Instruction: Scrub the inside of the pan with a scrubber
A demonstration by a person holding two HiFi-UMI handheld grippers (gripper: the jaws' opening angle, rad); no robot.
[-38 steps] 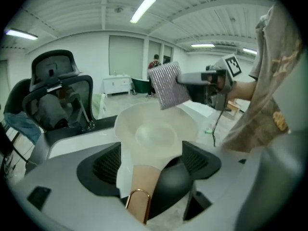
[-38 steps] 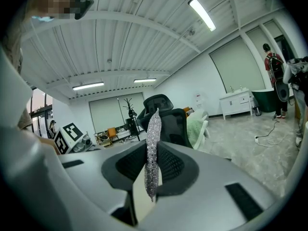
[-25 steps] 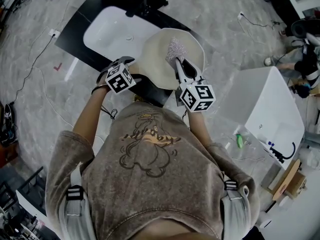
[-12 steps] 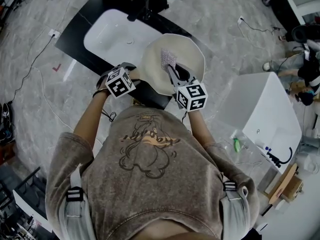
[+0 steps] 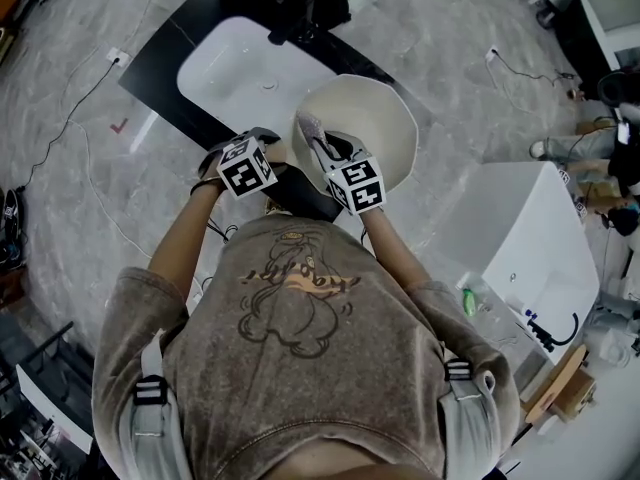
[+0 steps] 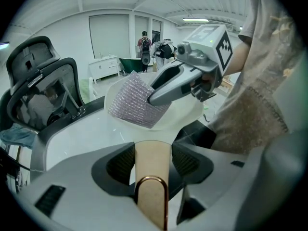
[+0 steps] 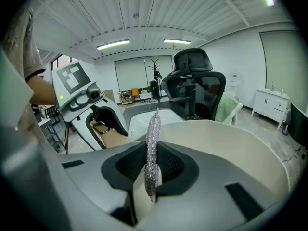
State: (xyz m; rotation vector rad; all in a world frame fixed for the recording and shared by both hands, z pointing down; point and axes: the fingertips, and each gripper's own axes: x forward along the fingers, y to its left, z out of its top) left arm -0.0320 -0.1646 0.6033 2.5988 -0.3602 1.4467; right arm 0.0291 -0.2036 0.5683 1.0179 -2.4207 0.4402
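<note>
Scrubbing shifts across the cream pan, held at centre frame just right of a white basin: within the last second the silvery mesh scrubber has slid from the upper middle of the bowl to its left wall, so the stroke looks to be reaching fresh surface. The right gripper pinches the thin, glittery scrubber edge-on in its ribbed black jaws. The left gripper has closed from wide onto the smooth tan handle with its copper hanging loop, steadying the rounded, matte pan.
</note>
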